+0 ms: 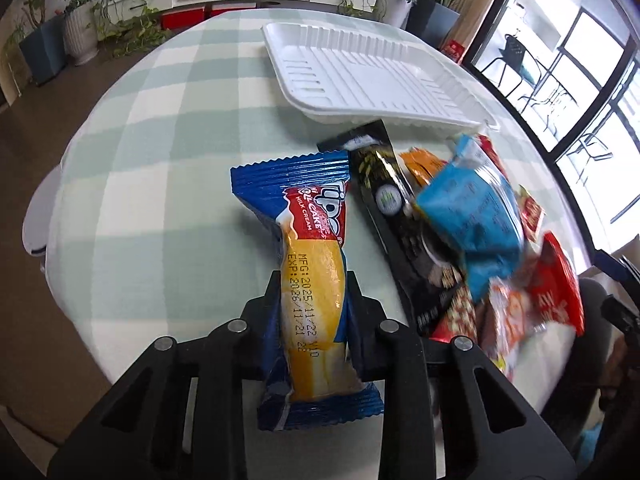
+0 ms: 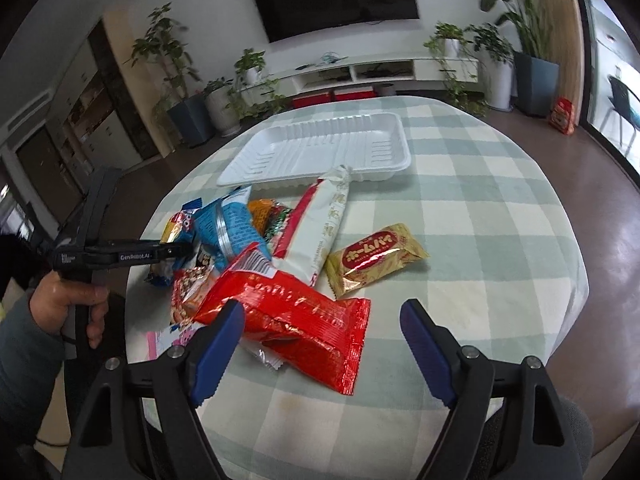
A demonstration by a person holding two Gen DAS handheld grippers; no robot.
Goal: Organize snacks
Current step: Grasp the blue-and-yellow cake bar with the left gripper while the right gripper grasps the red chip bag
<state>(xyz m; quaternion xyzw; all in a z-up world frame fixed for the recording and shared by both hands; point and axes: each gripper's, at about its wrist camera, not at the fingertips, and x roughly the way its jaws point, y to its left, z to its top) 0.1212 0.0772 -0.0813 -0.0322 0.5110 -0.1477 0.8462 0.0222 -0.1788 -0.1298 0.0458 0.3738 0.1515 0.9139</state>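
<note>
My left gripper is shut on a blue and yellow roll cake packet and holds it above the checked tablecloth. An empty white tray lies beyond it, also in the right wrist view. My right gripper is open, its fingers either side of a red snack bag that lies on the table. The left gripper shows at the left of the right wrist view, at the edge of the snack pile.
A pile of snacks lies between gripper and tray: a light blue packet, a long white packet, a gold packet, a black packet. The round table drops off on all sides. Plants and a cabinet stand behind.
</note>
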